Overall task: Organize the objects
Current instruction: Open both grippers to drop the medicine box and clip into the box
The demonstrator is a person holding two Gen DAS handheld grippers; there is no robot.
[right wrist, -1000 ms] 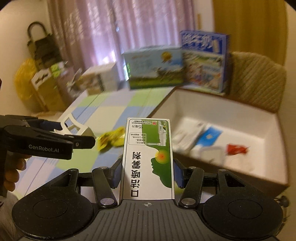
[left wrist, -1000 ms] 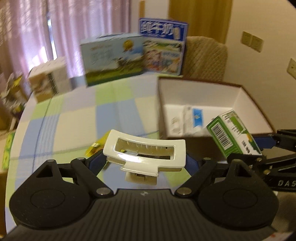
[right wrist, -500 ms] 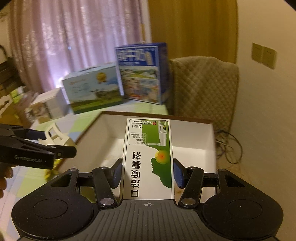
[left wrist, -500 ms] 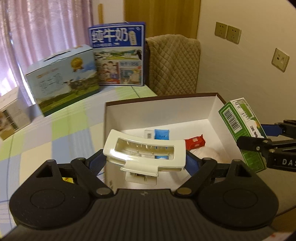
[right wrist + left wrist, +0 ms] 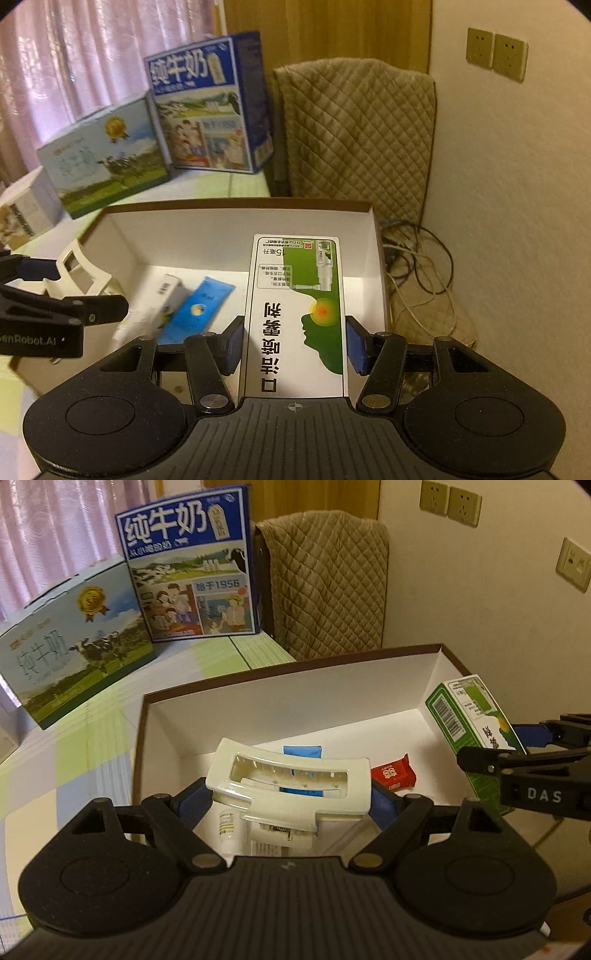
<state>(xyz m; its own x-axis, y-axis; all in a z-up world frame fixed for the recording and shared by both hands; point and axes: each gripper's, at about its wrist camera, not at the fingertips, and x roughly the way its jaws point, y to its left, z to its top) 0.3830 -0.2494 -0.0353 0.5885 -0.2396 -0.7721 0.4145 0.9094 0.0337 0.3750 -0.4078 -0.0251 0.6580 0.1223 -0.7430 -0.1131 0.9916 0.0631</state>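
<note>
Your left gripper (image 5: 288, 797) clamps the white hair clip (image 5: 288, 786), long axis crosswise between the fingers, with the open box (image 5: 280, 686) directly below and ahead. Your right gripper (image 5: 294, 341) pinches the green carton (image 5: 295, 314) lengthwise, also over the box; both loads can likely drop straight down.

Quilted chair (image 5: 354, 136), wall sockets (image 5: 495, 53), pink curtains (image 5: 92, 55).

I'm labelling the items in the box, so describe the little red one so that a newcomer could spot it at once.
Find the open white-lined cardboard box on the checked table. On its floor, toward the right side, lies a small red snack packet with crimped ends. It is the only red item there; its neighbours are a blue sachet and white cartons.
</note>
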